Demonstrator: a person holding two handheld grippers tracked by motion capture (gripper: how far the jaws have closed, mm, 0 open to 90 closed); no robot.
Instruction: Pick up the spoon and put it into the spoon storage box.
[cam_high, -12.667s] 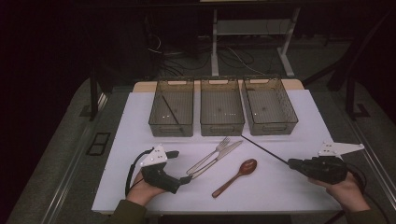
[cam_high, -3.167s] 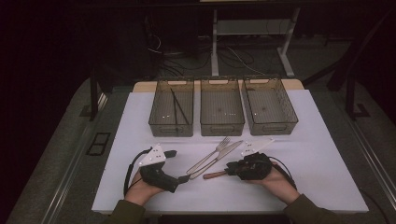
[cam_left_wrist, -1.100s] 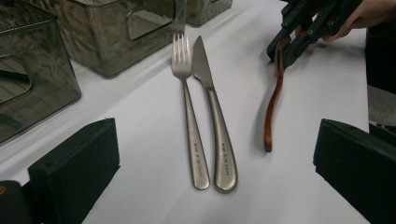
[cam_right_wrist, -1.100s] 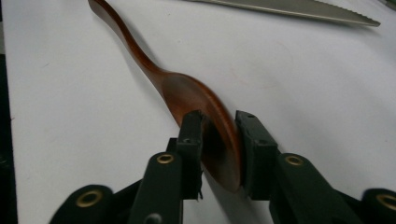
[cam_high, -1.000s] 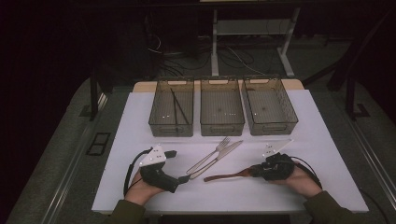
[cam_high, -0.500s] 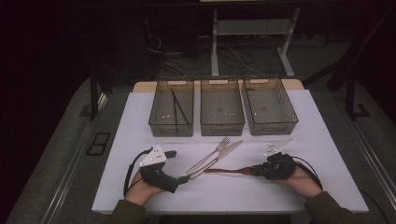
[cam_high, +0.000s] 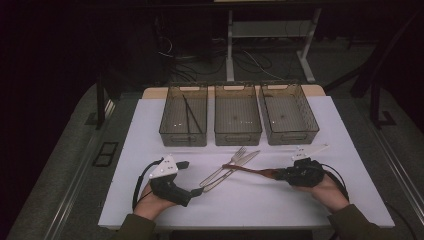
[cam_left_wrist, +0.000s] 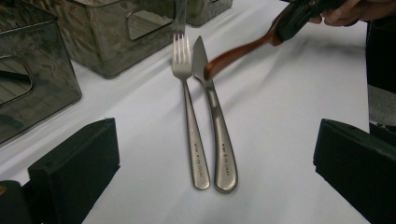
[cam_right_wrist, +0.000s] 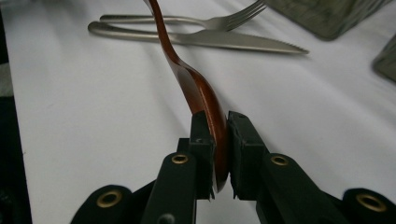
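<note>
The right gripper (cam_right_wrist: 218, 154) has just pinched its jaws on the wooden spoon's (cam_right_wrist: 198, 91) bowl and lifted it, handle over the fork (cam_left_wrist: 187, 88) and knife (cam_left_wrist: 212, 102). Sorting can proceed: open worktop (cam_high: 260, 200) leads to the bins (cam_high: 289, 135). The left gripper (cam_high: 192, 192) rests, jaws wide.

Wooden spoon (cam_right_wrist: 196, 88): reddish-brown, glossy, slim curved handle. Bowl turned on edge, pinched between two black pads. Raised off the white table cover, roughly level, handle end reaching out over the steel knife and fork lying side by side.
</note>
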